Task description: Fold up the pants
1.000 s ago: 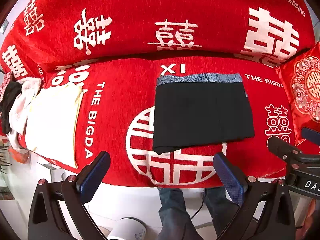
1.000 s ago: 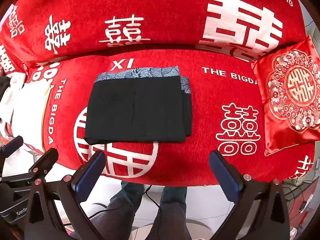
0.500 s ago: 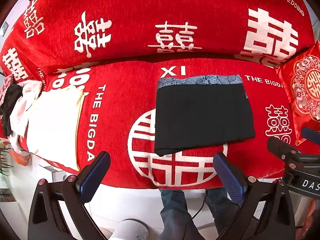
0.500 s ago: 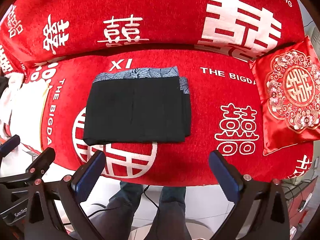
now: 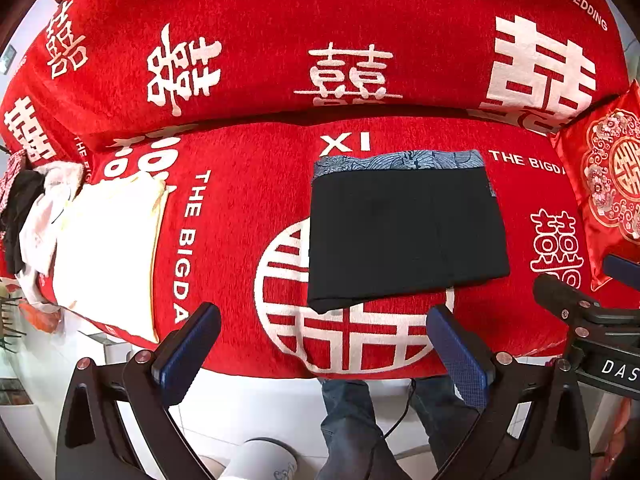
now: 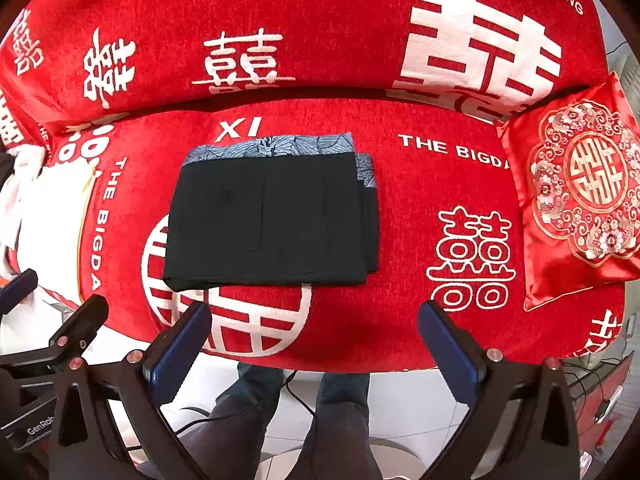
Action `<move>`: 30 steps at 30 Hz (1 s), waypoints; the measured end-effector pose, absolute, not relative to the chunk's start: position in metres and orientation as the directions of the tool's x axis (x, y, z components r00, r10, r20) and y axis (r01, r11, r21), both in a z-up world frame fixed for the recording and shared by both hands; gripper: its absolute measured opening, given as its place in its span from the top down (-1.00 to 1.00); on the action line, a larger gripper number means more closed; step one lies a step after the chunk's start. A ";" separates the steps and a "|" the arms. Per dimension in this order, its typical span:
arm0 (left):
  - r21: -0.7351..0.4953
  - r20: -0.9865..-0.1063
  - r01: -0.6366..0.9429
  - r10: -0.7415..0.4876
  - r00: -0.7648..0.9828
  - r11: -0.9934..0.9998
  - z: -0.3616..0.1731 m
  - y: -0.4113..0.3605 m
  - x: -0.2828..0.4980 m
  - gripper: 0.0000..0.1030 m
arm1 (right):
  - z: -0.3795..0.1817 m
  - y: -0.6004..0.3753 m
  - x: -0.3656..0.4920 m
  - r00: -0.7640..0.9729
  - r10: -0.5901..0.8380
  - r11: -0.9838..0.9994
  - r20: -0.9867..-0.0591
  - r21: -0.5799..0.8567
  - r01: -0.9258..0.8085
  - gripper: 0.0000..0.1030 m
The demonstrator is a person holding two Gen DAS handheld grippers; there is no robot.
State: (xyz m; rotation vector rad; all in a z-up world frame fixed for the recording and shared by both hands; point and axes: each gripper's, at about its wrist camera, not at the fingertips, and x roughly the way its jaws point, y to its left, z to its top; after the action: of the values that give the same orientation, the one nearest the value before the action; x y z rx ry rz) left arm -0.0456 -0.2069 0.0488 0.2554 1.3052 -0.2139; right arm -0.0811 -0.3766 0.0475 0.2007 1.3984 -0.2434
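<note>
The black pants (image 5: 404, 236) lie folded into a flat rectangle on the red sofa seat (image 5: 248, 208), with a blue-grey patterned waistband along the far edge. They also show in the right wrist view (image 6: 272, 220). My left gripper (image 5: 324, 332) is open and empty, held back off the seat's front edge, near the pants' near left corner. My right gripper (image 6: 316, 332) is open and empty, also back from the front edge, below the pants' near right side.
A folded cream cloth (image 5: 108, 248) and a heap of white and dark clothes (image 5: 28, 216) lie at the seat's left end. A red embroidered cushion (image 6: 580, 196) rests at the right end. The person's legs (image 6: 344, 416) stand below on a white floor.
Both grippers have drifted slightly; the view shifts a little. The pants lie unmoved and both grippers stay open.
</note>
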 end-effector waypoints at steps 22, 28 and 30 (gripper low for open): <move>0.065 -0.968 0.297 -0.012 0.250 0.953 0.049 -0.208 -0.046 -1.00 | 0.049 -0.383 -0.082 0.157 -0.054 0.956 -0.986 -0.006 0.293 -0.99; 0.065 -0.968 0.295 -0.012 0.252 0.953 0.049 -0.208 -0.046 -1.00 | 0.050 -0.384 -0.083 0.158 -0.058 0.956 -0.986 -0.010 0.292 -0.99; 0.066 -0.968 0.295 -0.011 0.252 0.953 0.049 -0.208 -0.047 -1.00 | 0.049 -0.383 -0.083 0.158 -0.058 0.956 -0.986 -0.009 0.292 -0.99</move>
State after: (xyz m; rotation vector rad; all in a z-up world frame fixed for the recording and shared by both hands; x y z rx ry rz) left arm -0.0467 -0.2082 0.0489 0.2534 1.3034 -0.2113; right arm -0.0832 -0.3834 0.0493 0.2002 1.3919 -0.2526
